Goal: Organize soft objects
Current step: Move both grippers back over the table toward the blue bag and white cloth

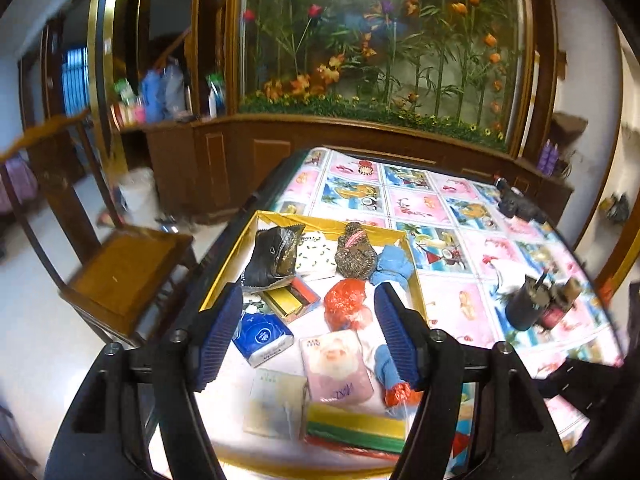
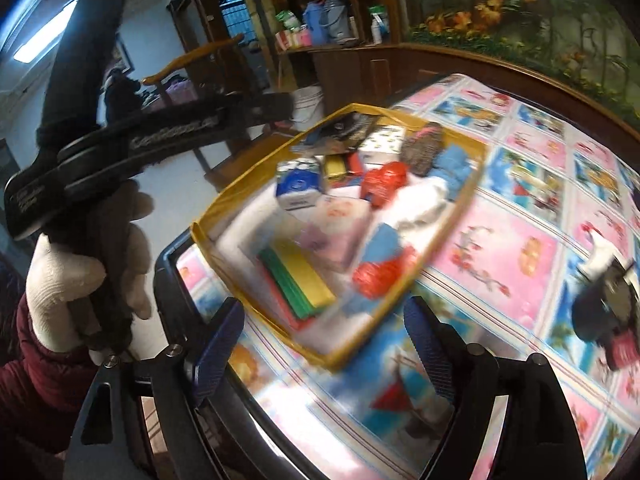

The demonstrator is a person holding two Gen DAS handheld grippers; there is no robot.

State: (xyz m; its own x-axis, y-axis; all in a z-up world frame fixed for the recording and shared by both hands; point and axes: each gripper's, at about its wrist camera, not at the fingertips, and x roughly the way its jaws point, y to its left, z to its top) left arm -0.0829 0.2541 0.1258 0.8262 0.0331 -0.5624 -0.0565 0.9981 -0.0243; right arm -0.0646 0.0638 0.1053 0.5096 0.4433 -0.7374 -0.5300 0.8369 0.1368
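Note:
A gold-rimmed tray (image 1: 332, 227) with a white floor sits on the near left of the table. It holds a black pouch (image 1: 272, 258), a brown knitted piece (image 1: 354, 254), blue socks (image 1: 394, 268), a red bag (image 1: 344, 300), a blue tissue pack (image 1: 264, 338), a pink pack (image 1: 338, 364) and a stack of coloured cloths (image 1: 356, 426). My left gripper (image 1: 308, 292) hovers open over the tray with nothing between its pads. My right gripper (image 2: 324, 306) stands open above the tray's near rim (image 2: 320, 354), also bare. The right wrist view is blurred.
A patterned cloth (image 1: 452, 220) covers the table. A black cup with dark bits (image 1: 528, 308) stands right of the tray, and another dark thing (image 1: 518, 204) lies at the far right. A wooden chair (image 1: 124, 272) stands left of the table. A gloved hand (image 2: 60, 276) holds the left gripper.

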